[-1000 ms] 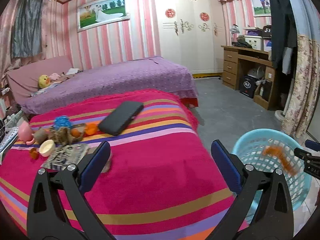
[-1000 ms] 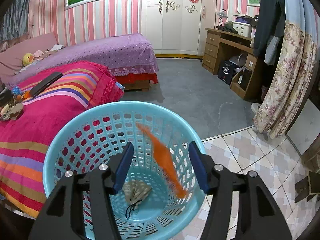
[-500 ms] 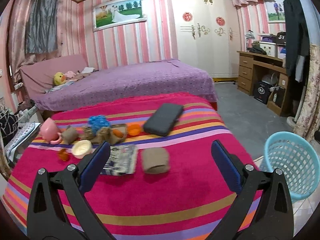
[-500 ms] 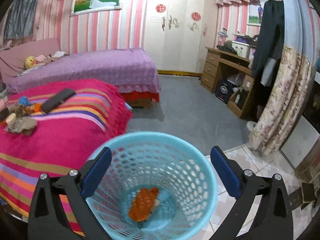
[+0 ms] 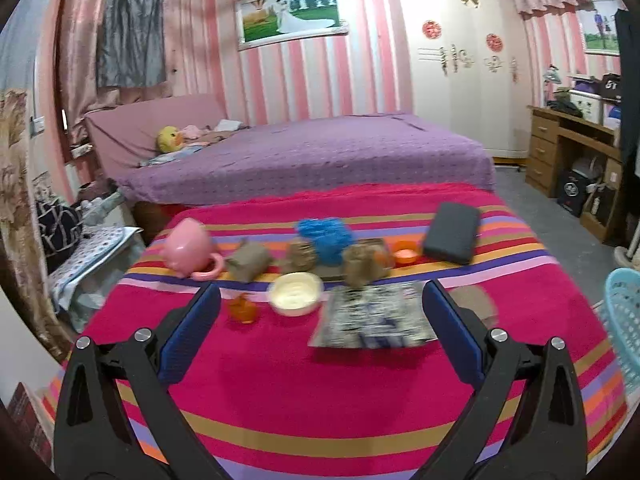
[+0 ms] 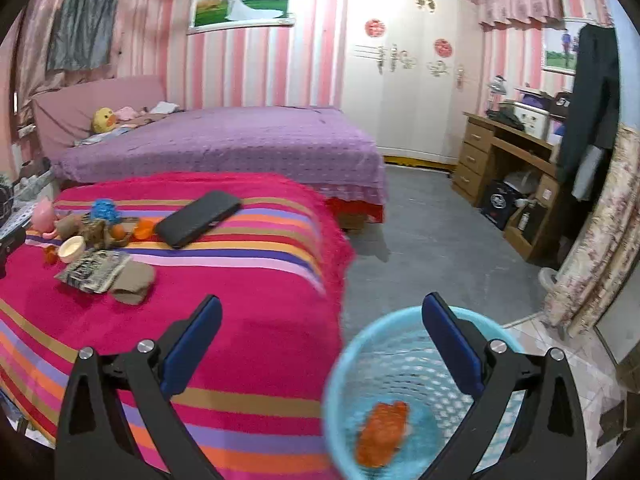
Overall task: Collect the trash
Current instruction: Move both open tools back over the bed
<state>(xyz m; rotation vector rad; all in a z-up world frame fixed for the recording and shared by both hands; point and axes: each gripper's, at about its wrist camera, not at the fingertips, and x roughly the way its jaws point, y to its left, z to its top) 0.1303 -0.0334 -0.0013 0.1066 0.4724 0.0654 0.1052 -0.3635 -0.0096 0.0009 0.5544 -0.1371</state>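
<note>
We see left claw (image 5: 320,320) spread, empty, over the bed (image 5: 360,400) | right claw (image 6: 320,324) just spread wide, empty | orange wrapper (image 6: 384,432) lies inside blue basket (image 6: 340,360) beside bed edge

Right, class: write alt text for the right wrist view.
Open right gripper above a light blue laundry-style basket holding orange trash, beside a pink striped bed still strewn with clutter.
</note>
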